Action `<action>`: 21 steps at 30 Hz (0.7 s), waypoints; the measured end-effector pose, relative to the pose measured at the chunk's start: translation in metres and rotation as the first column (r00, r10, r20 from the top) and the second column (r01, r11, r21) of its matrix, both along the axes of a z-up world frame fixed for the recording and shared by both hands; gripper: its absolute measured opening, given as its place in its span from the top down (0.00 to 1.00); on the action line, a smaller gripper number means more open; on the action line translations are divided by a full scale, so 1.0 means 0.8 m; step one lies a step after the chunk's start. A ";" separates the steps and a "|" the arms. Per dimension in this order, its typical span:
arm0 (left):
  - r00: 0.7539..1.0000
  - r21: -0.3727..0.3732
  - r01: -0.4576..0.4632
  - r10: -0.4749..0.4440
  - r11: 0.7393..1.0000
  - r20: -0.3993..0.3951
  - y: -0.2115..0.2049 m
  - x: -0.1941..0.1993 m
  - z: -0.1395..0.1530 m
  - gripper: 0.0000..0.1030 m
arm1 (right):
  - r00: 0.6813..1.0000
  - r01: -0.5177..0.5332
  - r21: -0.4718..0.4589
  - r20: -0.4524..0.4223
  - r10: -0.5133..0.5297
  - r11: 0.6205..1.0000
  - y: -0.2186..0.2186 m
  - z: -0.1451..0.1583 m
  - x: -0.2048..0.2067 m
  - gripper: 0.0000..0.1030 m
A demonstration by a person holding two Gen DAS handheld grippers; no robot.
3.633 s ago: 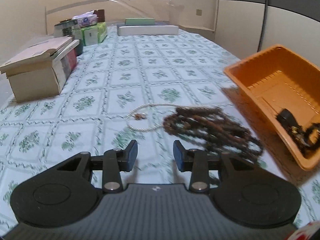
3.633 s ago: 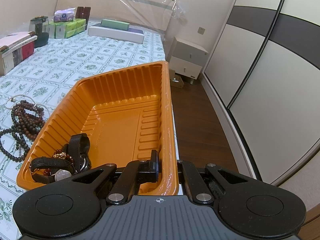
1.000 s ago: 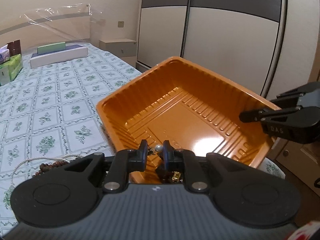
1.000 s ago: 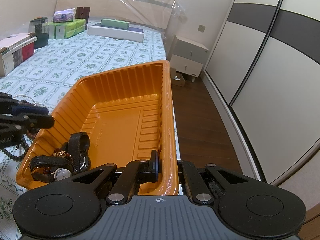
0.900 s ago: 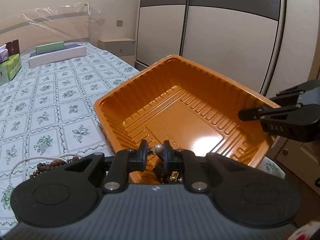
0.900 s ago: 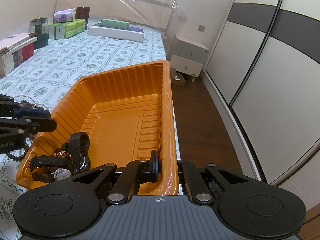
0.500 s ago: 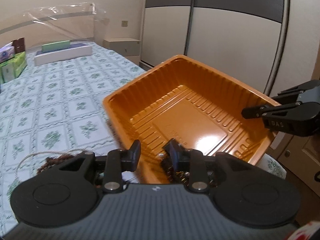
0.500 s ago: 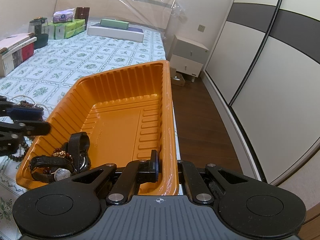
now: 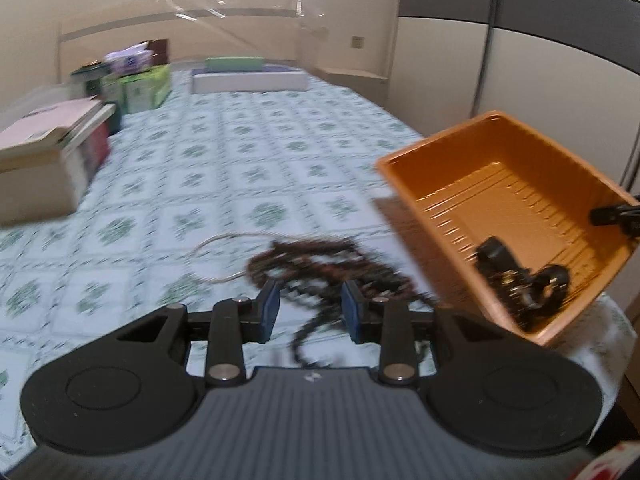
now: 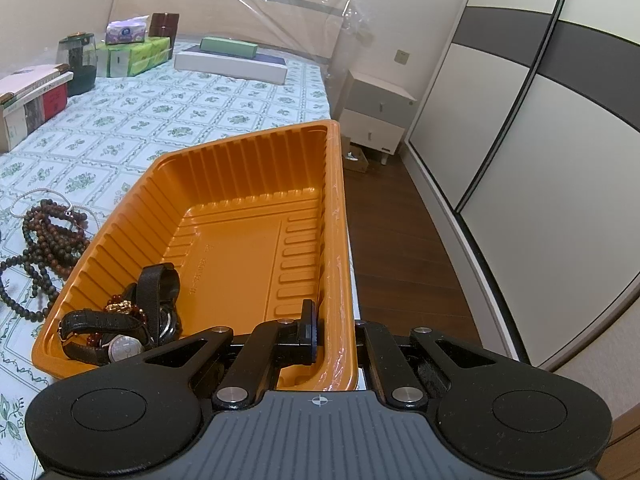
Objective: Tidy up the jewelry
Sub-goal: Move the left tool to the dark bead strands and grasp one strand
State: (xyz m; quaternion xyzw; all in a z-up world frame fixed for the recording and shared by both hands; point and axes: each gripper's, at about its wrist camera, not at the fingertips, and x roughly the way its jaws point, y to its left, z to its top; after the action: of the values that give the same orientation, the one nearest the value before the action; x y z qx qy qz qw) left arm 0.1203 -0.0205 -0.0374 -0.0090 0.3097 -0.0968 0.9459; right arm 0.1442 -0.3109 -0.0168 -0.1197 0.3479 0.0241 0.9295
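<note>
Bedroom light falls on a bed (image 10: 208, 100) under a green-patterned sheet, wardrobe doors filling the right of both views. At the lower centre of the right wrist view, the right claw (image 10: 334, 340) is pinched onto the near wall of the orange tray (image 10: 256, 184); watches and a red bracelet (image 10: 120, 320) lie in the tray's lower-left corner. The tray hangs partly past the bed's edge, so I judge a loosened pinch could tip it to the floor. In the blurred left wrist view the left claw (image 9: 308, 310) stands spread and holds nothing, with the dark bead strands (image 9: 320, 268) on the sheet at centre frame between its tips. Those strands overlap a pale cord necklace (image 9: 224, 256), so a hasty grab could snag both or drag the tangle.
</note>
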 end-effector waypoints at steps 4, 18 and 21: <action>1.000 0.027 -0.003 0.003 1.000 -0.016 0.009 -0.005 -0.009 0.71 | 1.000 0.001 -0.003 -0.001 -0.001 1.000 0.001 -0.001 -0.001 0.96; 0.994 0.076 0.064 -0.057 0.995 -0.090 -0.019 0.012 -0.045 0.71 | 1.000 0.003 -0.002 -0.004 -0.003 1.000 0.002 -0.004 -0.002 0.96; 0.993 0.098 0.061 -0.051 0.993 -0.104 -0.020 0.014 -0.049 0.74 | 1.000 0.003 -0.002 -0.003 -0.003 1.000 0.002 -0.004 -0.002 0.96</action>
State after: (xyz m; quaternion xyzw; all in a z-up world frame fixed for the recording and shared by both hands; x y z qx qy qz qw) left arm 0.1318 -0.0366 -0.0768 0.0427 0.3617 -0.1071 0.9251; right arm 0.1427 -0.3090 -0.0196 -0.1199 0.3496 0.0226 0.9289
